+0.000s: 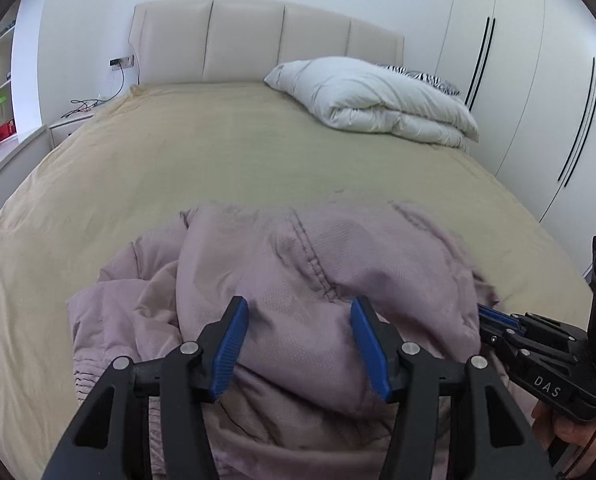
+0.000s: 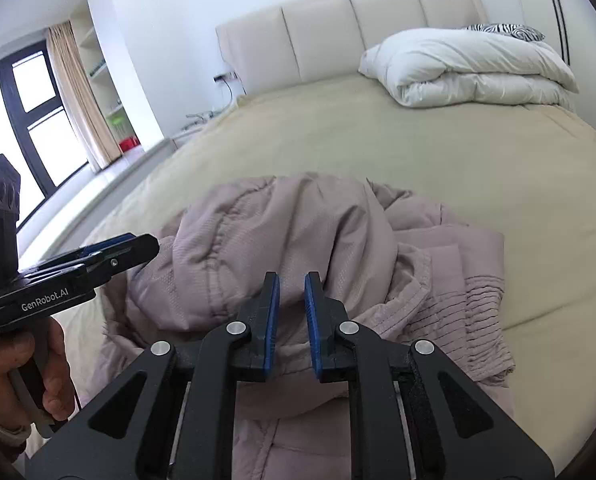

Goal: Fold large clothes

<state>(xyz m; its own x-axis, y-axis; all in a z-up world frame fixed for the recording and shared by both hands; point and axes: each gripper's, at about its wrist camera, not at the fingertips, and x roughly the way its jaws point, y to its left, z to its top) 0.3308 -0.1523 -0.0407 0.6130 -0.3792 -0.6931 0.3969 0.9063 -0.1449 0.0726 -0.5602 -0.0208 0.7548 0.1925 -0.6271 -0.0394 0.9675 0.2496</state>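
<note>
A crumpled mauve padded jacket [image 1: 298, 280] lies heaped on the near end of the bed [image 1: 217, 152], directly ahead of and beneath both our tongs. Our left tongs [image 1: 298, 344] hang spread wide just over the bulging middle of the heap, pinching nothing. Our right tongs [image 2: 291, 320] stand with only a narrow gap between the blue pads, and no fabric shows caught in it.

The garment's long axis appears to run across the bed, from the bunched fabric on our left to the ribbed, elasticated hem or cuff [image 2: 474, 308] spilling out on our right, though the crumpling leaves that uncertain. That ribbed edge lies to the right of the right tongs and nearer them than the left; the left tongs sit over the loose folds on the opposite side. We judge the folding barely begun, and the jacket first needs spreading flat. A folded white duvet [image 1: 378, 100] rests well apart by the headboard [image 1: 257, 40].
</note>
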